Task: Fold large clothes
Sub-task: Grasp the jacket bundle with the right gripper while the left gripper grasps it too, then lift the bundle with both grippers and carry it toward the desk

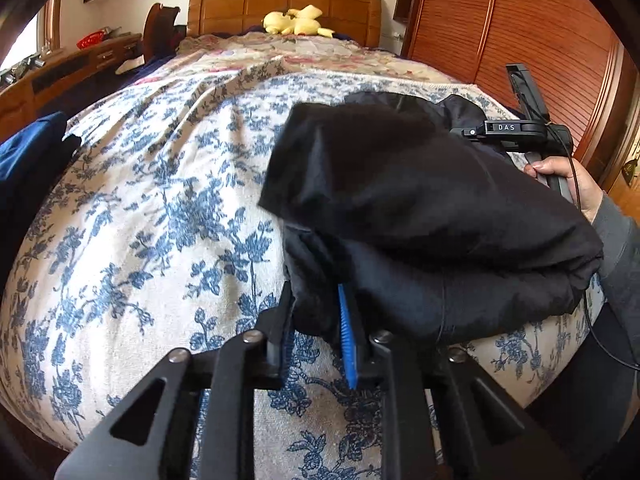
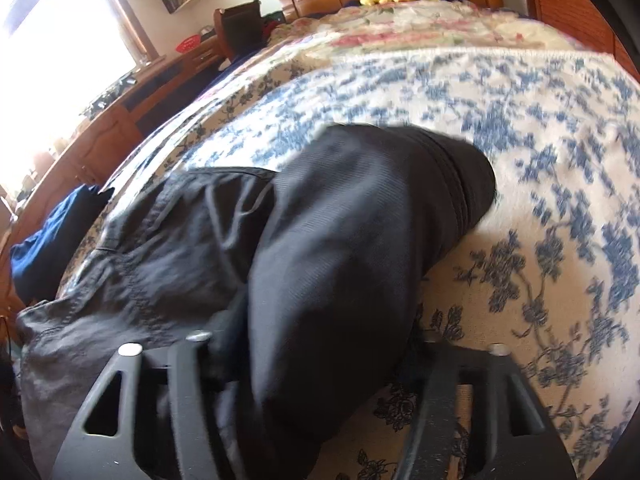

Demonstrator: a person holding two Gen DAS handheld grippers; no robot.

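A black garment lies bunched on the bed's near right part, one fold raised in a mound. My left gripper pinches its lower left edge between blue-padded fingers, shut on the cloth. In the right wrist view the black garment runs as a thick roll through my right gripper. The fabric fills the gap and covers the fingertips, so the jaws stand shut on the bunch. A flatter, greyer part of the garment spreads to the left. The right gripper's body and a hand show behind the mound.
The bed carries a white cover with blue flowers. A yellow plush toy sits by the wooden headboard. Blue cloth lies at the left bed edge. A wooden wardrobe stands right, a desk left.
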